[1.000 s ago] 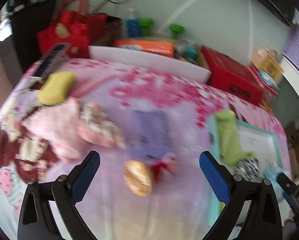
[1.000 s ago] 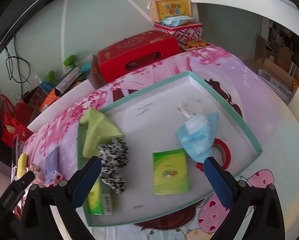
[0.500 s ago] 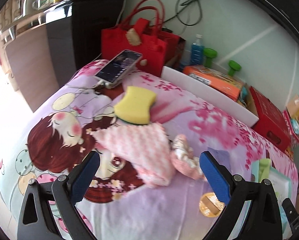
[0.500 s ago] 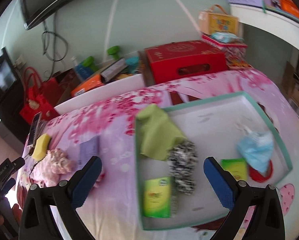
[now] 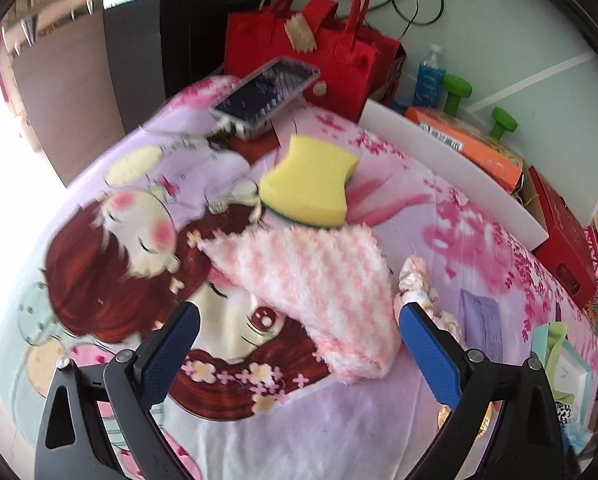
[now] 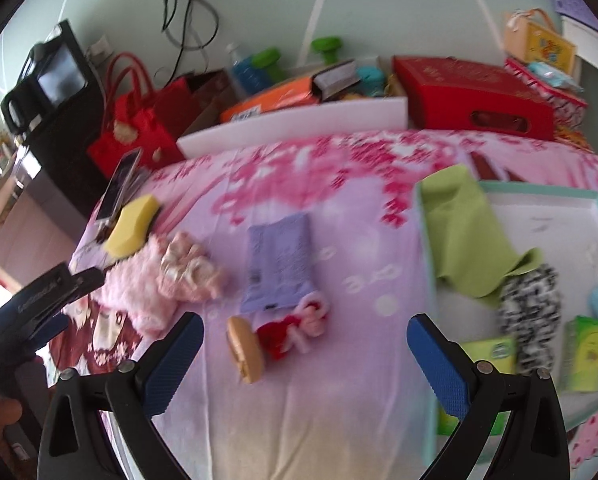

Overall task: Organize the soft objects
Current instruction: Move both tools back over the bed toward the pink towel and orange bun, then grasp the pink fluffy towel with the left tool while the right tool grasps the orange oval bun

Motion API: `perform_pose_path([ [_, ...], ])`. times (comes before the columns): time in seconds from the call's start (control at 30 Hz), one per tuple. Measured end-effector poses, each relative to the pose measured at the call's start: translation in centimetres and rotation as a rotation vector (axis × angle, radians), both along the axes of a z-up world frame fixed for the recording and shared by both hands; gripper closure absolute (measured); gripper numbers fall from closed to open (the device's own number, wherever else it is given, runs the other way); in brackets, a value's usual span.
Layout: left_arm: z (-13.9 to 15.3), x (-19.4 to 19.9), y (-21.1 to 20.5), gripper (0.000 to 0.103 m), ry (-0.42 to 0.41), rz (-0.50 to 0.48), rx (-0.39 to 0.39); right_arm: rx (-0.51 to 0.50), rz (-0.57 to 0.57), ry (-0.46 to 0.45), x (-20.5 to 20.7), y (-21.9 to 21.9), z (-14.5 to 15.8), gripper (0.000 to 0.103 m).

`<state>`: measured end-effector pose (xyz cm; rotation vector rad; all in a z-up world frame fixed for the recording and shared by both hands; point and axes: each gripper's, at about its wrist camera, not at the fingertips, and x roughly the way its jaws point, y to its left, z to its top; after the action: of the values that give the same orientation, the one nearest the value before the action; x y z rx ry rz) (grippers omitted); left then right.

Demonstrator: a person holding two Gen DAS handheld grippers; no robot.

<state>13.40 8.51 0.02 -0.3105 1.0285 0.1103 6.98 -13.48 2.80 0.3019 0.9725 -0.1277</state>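
Reach step; left claw (image 5: 295,344) spread, framing pink fluffy cloth (image 5: 319,292); right claw (image 6: 305,354) spread, idle; next: descend, pinch cloth.

Little can be read. The orange box (image 5: 465,148), at 2 o'clock in the left wrist view, carries a white label with Chinese characters too blurred to make out. Print on the lilac packet (image 6: 279,264) and the green packs (image 6: 583,354) is illegible

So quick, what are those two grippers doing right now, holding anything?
Left gripper: open, holding nothing, above the pink fluffy cloth.
Right gripper: open, holding nothing, above the red plush toy.
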Motion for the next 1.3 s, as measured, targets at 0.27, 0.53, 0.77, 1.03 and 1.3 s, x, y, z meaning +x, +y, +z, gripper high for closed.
perform_pose_path([
  [0.27, -1.8, 0.8, -0.4, 0.003, 0.069, -0.016, -0.024, 0.036, 0.062, 0.031, 0.5, 2.0, -1.7, 0.018],
  [0.53, -3.3, 1.2, -0.9, 0.003, 0.111, -0.02, -0.099, 0.09, 0.098, 0.041, 0.4, 2.7, -2.0, 0.046],
  [0.77, -3.3, 1.3, -1.3, 0.008, 0.099, -0.044, -0.102, 0.101, 0.132, 0.04, 0.5, 3.4, -2.0, 0.068],
  [1.03, -4.3, 1.8, -2.6, 0.043, 0.123, -0.097, -0.127, 0.103, 0.159, 0.042, 0.5, 3.8, -2.2, 0.076],
  [1.3, -4.9, 2.0, -3.0, 0.076, 0.123, -0.118, -0.138, 0.075, 0.153, 0.058, 0.7, 3.7, -2.7, 0.084],
])
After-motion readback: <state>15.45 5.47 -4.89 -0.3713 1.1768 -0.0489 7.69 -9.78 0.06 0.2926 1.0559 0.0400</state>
